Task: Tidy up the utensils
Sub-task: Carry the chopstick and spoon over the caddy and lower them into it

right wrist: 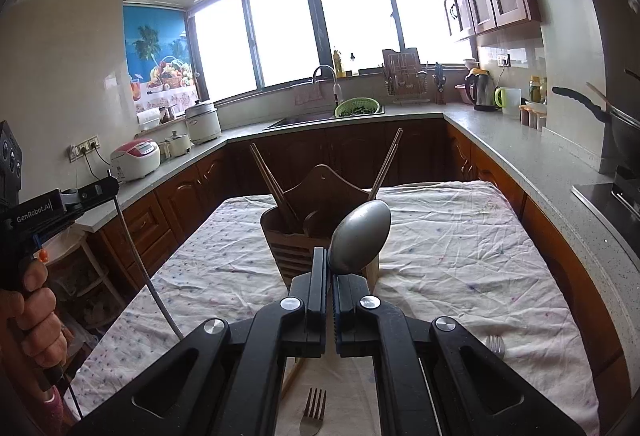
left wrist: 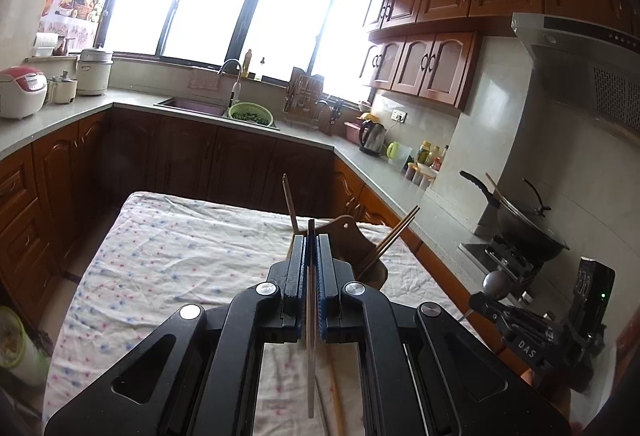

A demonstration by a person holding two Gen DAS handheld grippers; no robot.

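Note:
A wooden utensil holder [right wrist: 320, 232] stands on the cloth-covered table [right wrist: 460, 260], with chopsticks [right wrist: 272, 184] sticking out at both sides. My right gripper [right wrist: 329, 256] is shut on a metal spoon [right wrist: 362, 236], bowl up, just in front of the holder. My left gripper [left wrist: 311, 240] is shut on a thin metal utensil handle [left wrist: 311, 356] seen edge-on, held above the table near the holder [left wrist: 356, 248]. From the right wrist view this utensil [right wrist: 140, 260] hangs long and thin below the left gripper at the left. A fork [right wrist: 313, 412] and a second fork [right wrist: 496, 346] lie on the cloth.
A loose chopstick [left wrist: 336, 396] lies on the cloth under the left gripper. Kitchen counters wrap around the table, with a sink [right wrist: 320, 120], kettle [right wrist: 482, 92], rice cookers [right wrist: 136, 158] and a wok [left wrist: 524, 224] on a stove at the right.

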